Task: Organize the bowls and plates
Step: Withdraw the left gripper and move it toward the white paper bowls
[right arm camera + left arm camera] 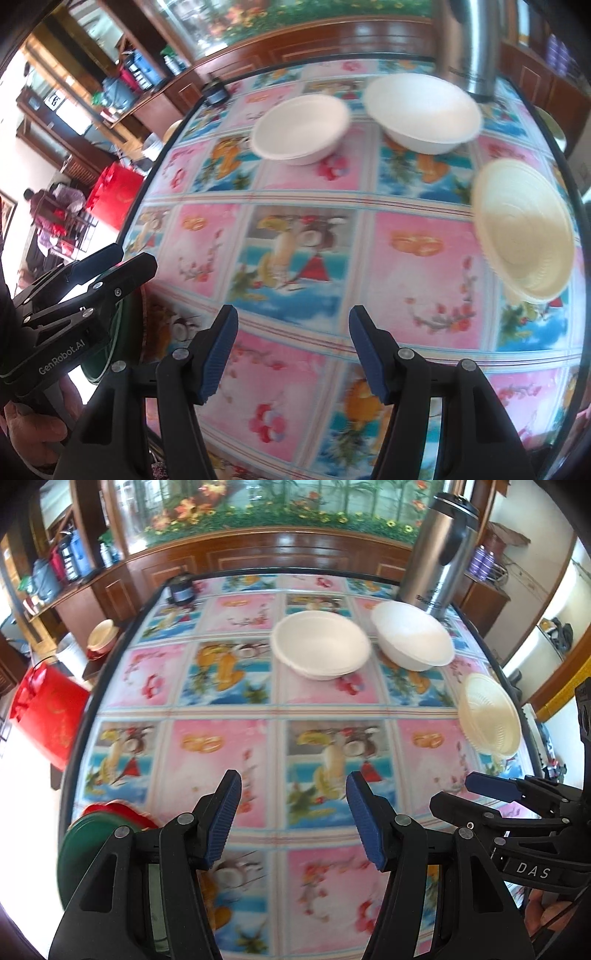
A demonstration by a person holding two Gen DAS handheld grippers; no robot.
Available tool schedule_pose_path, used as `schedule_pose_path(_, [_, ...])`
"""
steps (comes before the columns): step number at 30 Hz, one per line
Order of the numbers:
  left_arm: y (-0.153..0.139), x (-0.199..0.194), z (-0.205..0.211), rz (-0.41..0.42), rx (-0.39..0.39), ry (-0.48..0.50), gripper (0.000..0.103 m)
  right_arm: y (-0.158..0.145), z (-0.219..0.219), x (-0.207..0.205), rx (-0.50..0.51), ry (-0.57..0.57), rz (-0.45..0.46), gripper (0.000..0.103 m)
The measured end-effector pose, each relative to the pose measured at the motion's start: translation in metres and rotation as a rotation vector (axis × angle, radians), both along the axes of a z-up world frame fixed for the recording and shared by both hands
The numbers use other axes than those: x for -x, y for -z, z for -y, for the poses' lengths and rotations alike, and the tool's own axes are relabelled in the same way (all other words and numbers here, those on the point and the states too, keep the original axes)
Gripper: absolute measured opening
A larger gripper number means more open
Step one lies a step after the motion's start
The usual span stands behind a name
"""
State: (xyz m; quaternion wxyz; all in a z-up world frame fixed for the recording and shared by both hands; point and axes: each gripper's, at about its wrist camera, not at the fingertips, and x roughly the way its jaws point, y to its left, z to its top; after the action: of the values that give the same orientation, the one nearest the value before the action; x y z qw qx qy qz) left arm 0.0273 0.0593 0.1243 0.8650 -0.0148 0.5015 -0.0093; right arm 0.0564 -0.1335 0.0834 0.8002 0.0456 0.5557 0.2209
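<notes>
my left gripper and right gripper gape, holding nothing; three bowls upright, cream bowl near table edge.

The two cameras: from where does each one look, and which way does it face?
Left wrist: sits on the left gripper, open, facing across the table toward the cabinet; the right gripper shows at its right edge.
Right wrist: sits on the right gripper, open, facing the same way; the left gripper and a hand show at its left.
Shared: two white bowls, the cream bowl, the steel flask.
</notes>
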Motion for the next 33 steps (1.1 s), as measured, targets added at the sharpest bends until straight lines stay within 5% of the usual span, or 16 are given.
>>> schedule_pose_path(14, [0.015, -0.085, 0.083, -0.034, 0.034, 0.033, 0.059, -0.006, 0.081, -0.065, 0.020, 0.112, 0.045, 0.063])
schedule_pose_path(33, [0.035, -0.149, 0.124, -0.071, 0.158, -0.072, 0.059, -0.008, 0.129, -0.149, 0.025, 0.127, 0.100, 0.064])
